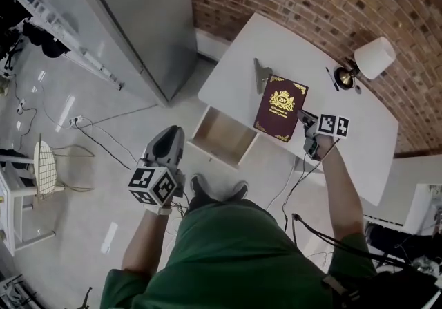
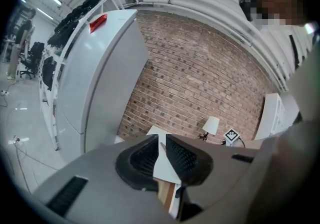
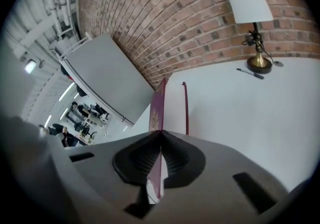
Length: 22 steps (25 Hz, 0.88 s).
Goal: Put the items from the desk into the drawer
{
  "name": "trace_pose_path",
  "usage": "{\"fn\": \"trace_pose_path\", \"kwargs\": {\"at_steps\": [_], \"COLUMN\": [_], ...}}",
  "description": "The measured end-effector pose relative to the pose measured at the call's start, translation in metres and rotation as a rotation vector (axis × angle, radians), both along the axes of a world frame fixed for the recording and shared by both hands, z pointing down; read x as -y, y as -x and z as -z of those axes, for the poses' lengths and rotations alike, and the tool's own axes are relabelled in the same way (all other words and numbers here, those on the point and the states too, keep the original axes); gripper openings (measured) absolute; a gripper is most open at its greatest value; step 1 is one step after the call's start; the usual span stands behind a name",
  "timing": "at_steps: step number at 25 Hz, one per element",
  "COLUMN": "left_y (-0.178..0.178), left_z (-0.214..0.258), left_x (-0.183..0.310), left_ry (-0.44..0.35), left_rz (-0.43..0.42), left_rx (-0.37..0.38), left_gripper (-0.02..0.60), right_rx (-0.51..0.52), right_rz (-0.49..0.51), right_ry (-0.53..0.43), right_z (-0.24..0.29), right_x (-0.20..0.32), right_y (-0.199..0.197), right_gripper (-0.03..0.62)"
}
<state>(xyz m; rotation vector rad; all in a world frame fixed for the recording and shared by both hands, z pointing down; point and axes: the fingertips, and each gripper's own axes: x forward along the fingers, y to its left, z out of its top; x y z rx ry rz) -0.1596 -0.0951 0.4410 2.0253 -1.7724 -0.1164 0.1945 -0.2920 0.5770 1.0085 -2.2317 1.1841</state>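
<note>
A maroon book (image 1: 281, 108) with a gold crest lies on the white desk (image 1: 235, 72) near its front edge. My right gripper (image 1: 304, 119) is shut on the book's near right edge. In the right gripper view the book (image 3: 172, 105) runs edge-on away from the shut jaws of that gripper (image 3: 160, 135). The open drawer (image 1: 222, 136) sticks out below the desk front, with a bare wooden inside. My left gripper (image 1: 171, 132) hangs over the floor left of the drawer. Its jaws (image 2: 162, 140) stand a little apart with nothing between them.
A table lamp (image 1: 373, 59) and a black pen (image 1: 332, 79) stand at the desk's far right. A grey angled piece (image 1: 261, 74) sits behind the book. A tall grey cabinet (image 1: 131, 17) rises left of the desk. Cables and a white wire chair (image 1: 45, 166) are on the floor.
</note>
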Motion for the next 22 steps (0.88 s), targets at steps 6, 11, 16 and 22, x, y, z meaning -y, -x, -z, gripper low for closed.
{"fn": "trace_pose_path", "kwargs": {"at_steps": [6,11,16,22], "left_y": [0.047,0.085,0.124,0.156], "left_z": [-0.005,-0.017,-0.026,-0.032], "left_x": [-0.016,-0.028,-0.042,-0.054], "left_ry": [-0.017,-0.017,-0.014,-0.002], "left_rz": [0.056,0.101,0.147,0.170], "left_rx": [-0.031,-0.062,-0.076,-0.073], "left_gripper": [0.041,0.041,0.041,0.041], "right_rx": [-0.204,-0.435,-0.599,-0.610], "right_rz": [0.257,0.489,0.712,0.868], "right_ry": [-0.107,-0.187,-0.244,-0.238], "right_z": [0.027,0.030,0.027,0.013], "right_x": [-0.020,-0.037,-0.063,-0.098], "right_y": [0.059,0.099,0.139,0.190], "right_gripper": [0.009,0.009,0.009,0.009]}}
